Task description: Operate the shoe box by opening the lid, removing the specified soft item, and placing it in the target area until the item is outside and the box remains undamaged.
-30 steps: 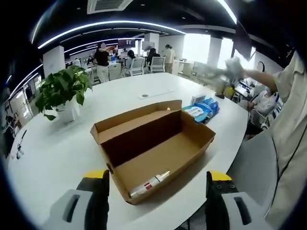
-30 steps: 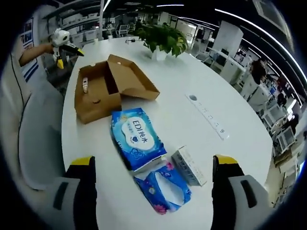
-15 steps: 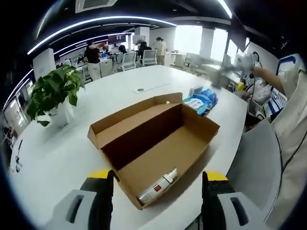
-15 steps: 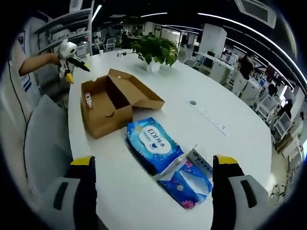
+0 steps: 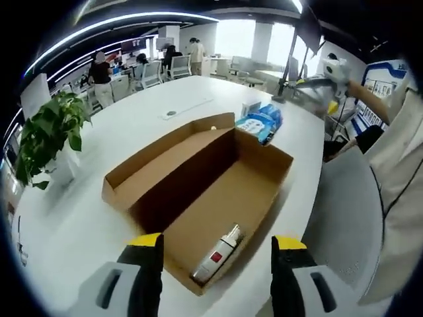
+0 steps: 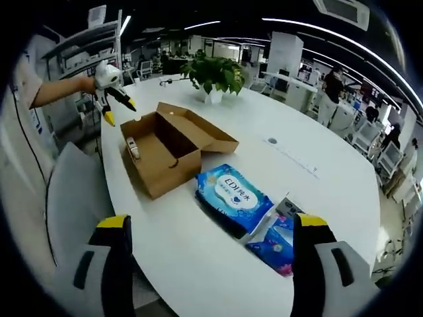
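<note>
The brown cardboard shoe box [image 5: 198, 191] lies on the white table with its lid folded back flat. Inside, near the close end, rests a small white tube with a red label [image 5: 217, 254]. My left gripper [image 5: 217, 242] hovers open just before that end, its jaws wide apart and holding nothing. In the right gripper view the box [image 6: 168, 148] sits farther off, with the left gripper [image 6: 112, 92] at its far end. A blue soft tissue pack [image 6: 234, 195] lies outside the box. My right gripper [image 6: 213, 221] is open above the table near it.
A second blue patterned pack [image 6: 276, 243] and a small carton [image 6: 288, 207] lie beside the tissue pack [image 5: 259, 123]. A potted plant [image 5: 46, 132] [image 6: 215, 69] stands on the table. A grey chair [image 5: 350, 224] [image 6: 73, 205] sits at the table edge. People stand in the background.
The left gripper view has moved closer over the box's near end. The right gripper view has drawn back, so the tissue packs now sit lower right. Both stay open.
</note>
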Motion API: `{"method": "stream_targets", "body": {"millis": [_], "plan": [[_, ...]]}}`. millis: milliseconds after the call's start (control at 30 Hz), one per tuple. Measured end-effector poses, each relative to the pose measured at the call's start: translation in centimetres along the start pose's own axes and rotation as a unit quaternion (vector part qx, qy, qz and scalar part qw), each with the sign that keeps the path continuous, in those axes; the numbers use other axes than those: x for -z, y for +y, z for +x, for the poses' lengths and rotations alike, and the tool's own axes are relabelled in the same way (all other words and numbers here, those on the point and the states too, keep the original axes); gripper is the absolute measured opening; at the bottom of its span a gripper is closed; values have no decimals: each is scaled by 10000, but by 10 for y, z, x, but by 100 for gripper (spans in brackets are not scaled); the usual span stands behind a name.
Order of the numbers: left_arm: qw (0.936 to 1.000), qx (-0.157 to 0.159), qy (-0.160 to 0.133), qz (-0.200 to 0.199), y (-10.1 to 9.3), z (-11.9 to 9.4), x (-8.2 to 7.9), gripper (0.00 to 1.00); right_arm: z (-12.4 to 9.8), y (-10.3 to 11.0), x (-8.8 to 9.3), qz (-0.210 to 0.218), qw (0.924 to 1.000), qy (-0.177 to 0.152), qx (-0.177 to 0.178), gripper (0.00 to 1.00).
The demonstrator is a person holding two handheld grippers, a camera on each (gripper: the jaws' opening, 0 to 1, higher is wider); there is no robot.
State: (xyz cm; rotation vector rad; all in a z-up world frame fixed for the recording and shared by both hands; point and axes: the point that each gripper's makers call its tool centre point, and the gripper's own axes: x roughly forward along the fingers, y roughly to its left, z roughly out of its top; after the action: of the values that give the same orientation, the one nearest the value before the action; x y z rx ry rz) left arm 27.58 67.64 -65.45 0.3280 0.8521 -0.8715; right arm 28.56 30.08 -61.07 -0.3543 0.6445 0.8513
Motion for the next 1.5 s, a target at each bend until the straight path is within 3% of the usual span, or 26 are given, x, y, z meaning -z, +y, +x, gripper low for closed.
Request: {"method": "stream_targets", "body": {"millis": [300, 733, 1100, 1400, 1500], "plan": [[9987, 272, 321, 285, 0, 8, 1, 66, -1, 24, 6, 188, 9998, -113, 10, 96], [9917, 736, 688, 801, 5, 30, -7, 62, -7, 48, 21, 454, 9989, -94, -1, 96], [9781, 1038, 1220, 1327, 14, 46, 0, 59, -10, 57, 28, 616, 9981, -24, 92, 96], [9611, 1265, 1703, 1769, 22, 59, 13, 62, -12, 57, 24, 712, 9973, -69, 156, 96], [9515, 1216, 1977, 2020, 28, 63, 22, 62, -10, 57, 26, 738, 9971, -46, 159, 96]]}}
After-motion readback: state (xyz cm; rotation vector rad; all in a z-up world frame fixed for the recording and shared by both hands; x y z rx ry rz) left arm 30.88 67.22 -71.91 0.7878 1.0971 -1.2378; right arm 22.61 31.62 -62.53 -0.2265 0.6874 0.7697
